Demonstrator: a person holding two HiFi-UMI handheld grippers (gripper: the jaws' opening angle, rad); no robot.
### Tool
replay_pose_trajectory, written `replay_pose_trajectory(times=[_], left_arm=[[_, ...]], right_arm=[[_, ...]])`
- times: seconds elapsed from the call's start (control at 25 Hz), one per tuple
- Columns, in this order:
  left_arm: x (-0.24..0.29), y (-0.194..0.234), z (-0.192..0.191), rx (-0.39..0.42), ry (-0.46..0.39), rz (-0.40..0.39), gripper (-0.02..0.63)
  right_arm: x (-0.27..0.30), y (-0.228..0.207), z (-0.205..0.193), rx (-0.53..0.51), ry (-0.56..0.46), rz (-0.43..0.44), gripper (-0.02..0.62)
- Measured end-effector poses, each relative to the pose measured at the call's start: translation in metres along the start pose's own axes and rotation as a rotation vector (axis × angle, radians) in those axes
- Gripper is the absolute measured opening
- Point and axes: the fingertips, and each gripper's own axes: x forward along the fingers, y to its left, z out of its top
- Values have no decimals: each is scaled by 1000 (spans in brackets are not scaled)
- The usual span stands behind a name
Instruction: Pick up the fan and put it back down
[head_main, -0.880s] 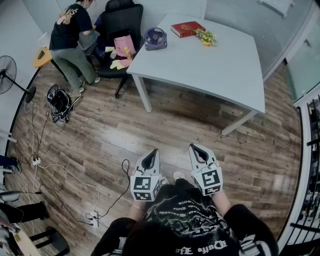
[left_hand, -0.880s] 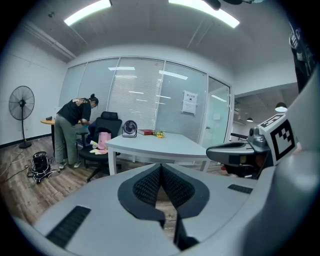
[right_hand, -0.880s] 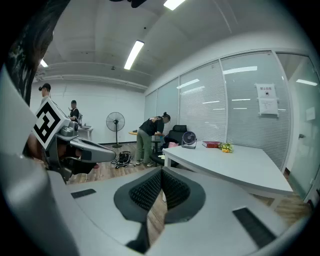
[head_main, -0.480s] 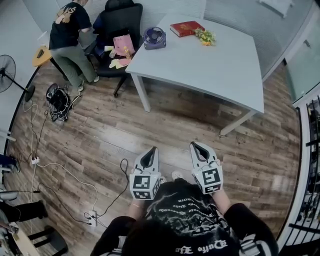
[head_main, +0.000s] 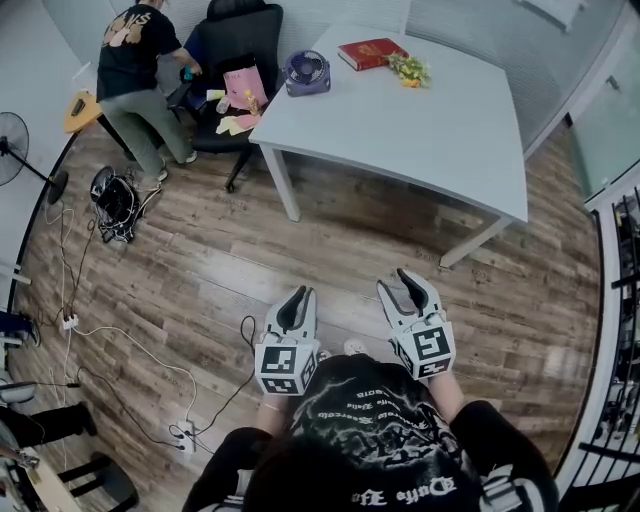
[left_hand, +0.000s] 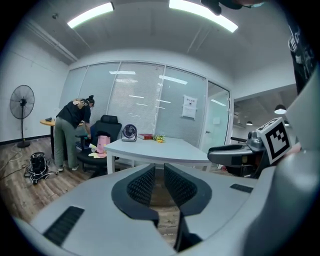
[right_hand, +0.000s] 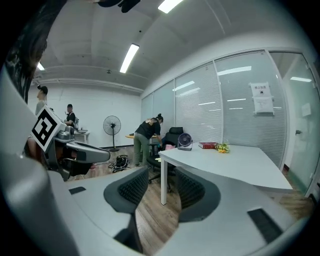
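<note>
Head view.
- One white table (head_main: 420, 130) stands across a stretch of wooden floor (head_main: 330, 250) from both grippers.
- One small desk fan (head_main: 306, 72) stands upright at the far left corner of the tabletop, well apart from both grippers.
- One red book (head_main: 372, 52) lies along the far edge. One bunch of flowers (head_main: 411, 70) lies just beside it.
- One black office chair (head_main: 238, 45) with a pink bag (head_main: 247, 88) on it stands at the table's left end, and a person (head_main: 140, 60) bends beside it.
- One floor fan (head_main: 12, 135) stands at the left wall. Cables and a power strip (head_main: 185, 434) lie on the floor to the left.
- Left gripper (head_main: 297, 298): tips together.
- Right gripper (head_main: 400, 283): tips spread.

Left gripper view.
- The pads are drawn together with only a slit between them, and nothing is in it.
- Beyond the tips (left_hand: 159, 172) are the table (left_hand: 165, 150) and the desk fan (left_hand: 129, 133) at its left corner.
- The chair (left_hand: 108, 125), the person (left_hand: 70, 132) and the floor fan (left_hand: 22, 102) are further left.

Right gripper view.
- The jaws stand about half apart, holding and touching nothing. Only the floor and a table leg (right_hand: 163, 185) show past the gap (right_hand: 161, 175).
- The desk fan (right_hand: 185, 141) is on the tabletop's far corner, with the book (right_hand: 207, 145) and flowers (right_hand: 222, 148) to its right.
- Two more persons (right_hand: 70, 117) stand far off at the left.
</note>
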Motion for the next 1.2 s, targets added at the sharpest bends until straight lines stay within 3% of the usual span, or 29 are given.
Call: replay_pose_trajectory(times=[0.12, 0.16, 0.36, 0.92, 1.2], left_arm=[[2, -2, 2, -6, -6, -41, 197], [2, -2, 3, -2, -8, -50, 225], [1, 1, 2, 26, -6, -81, 281], [-14, 31, -17, 23, 51, -135, 284], [6, 38, -11, 51, 47, -133, 284]], right_arm=[[2, 5, 1, 0, 0, 22, 237], [3, 7, 1, -2, 2, 26, 250], [9, 16, 2, -4, 8, 27, 291], [19, 55, -17, 28, 37, -22, 290], [38, 42, -20, 37, 43, -13, 279]])
